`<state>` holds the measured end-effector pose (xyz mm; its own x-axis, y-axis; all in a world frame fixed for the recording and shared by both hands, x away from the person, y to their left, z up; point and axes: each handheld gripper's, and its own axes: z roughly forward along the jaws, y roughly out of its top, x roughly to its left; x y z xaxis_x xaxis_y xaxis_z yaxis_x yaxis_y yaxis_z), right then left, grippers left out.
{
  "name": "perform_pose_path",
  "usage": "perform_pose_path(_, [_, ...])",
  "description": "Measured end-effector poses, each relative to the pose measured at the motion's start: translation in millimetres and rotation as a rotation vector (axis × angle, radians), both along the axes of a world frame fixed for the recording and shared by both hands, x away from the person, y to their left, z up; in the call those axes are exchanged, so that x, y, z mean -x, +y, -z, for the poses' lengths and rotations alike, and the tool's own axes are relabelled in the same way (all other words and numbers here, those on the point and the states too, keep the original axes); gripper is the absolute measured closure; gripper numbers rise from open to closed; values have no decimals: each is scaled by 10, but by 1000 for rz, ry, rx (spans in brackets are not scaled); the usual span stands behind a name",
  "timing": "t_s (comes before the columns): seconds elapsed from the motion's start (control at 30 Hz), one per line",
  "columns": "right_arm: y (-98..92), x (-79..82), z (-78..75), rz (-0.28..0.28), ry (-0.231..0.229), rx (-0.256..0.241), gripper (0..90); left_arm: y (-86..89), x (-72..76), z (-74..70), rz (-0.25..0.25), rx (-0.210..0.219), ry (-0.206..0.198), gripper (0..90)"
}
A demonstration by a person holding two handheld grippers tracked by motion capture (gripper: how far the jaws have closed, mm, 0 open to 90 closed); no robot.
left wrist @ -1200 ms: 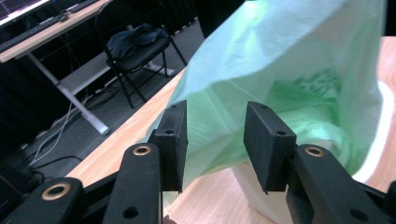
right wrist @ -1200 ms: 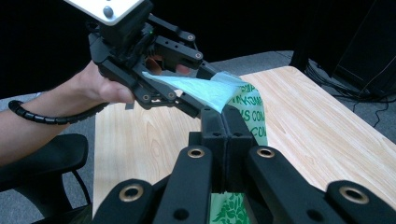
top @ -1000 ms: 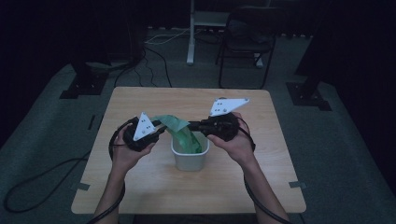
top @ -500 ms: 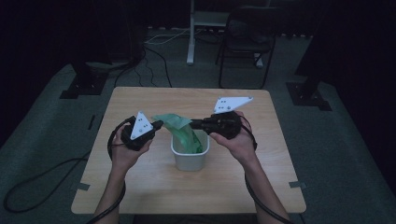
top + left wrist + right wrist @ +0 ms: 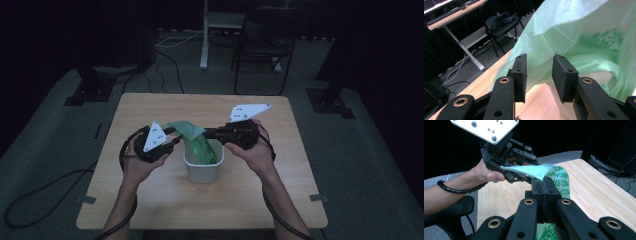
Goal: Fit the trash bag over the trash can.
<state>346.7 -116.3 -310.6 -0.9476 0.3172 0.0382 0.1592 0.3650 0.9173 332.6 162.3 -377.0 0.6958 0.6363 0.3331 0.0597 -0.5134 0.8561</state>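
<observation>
I am lining a small white bin (image 5: 203, 167) with a green plastic bag (image 5: 192, 135), working both claws above the desk (image 5: 150, 210).

Right claw (image 5: 544, 185): the jaws are pressed together on a fold of the bag, and the film is running out ahead of them toward the left claw (image 5: 172, 137). Left claw: in the left gripper view (image 5: 539, 72) the jaws are standing apart with bag film lying in and beyond the gap, not pinched. The bag is hanging between the two claws, with its lower part dropping into the bin just below and between them.

Risks from here, as I am judging them:
- With one claw gripping, any pull away from the left claw is likely to drag the bag out of the bin, or tip the light bin sideways.
- If the left claw closes on a single layer, the mouth is likely to stay collapsed instead of opening over the rim.
- Thin film under tension at the right jaws may tear or slip.

Limits of view: the bin's interior and the bag's bottom are hidden by film. The bag's printed lettering is being cut off by my right jaws. The room is dark, so the bag's edges are hard to trace from above.
</observation>
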Motion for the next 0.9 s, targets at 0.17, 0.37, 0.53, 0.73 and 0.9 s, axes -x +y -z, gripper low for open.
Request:
perform_pose_path(0.17, [20,3,9,-9,6,-2,900,-14,-3,-25,-4,9,-9,649])
perform_pose_path(0.37, [26,10,2,-20,8,-13,900,-23,-39,-14,-46,7,-18,839])
perform_pose_path(0.53, [-25,-9,9,-9,14,-21,900,2,-28,-22,-53,23,-10,900])
perform_pose_path(0.73, [-85,-60,34,32,32,-25,900,65,-23,-2,-67,30,5,900])
perform_pose_path(0.9, [-207,-150,89,98,63,-27,900,183,-8,59,-81,34,30,900])
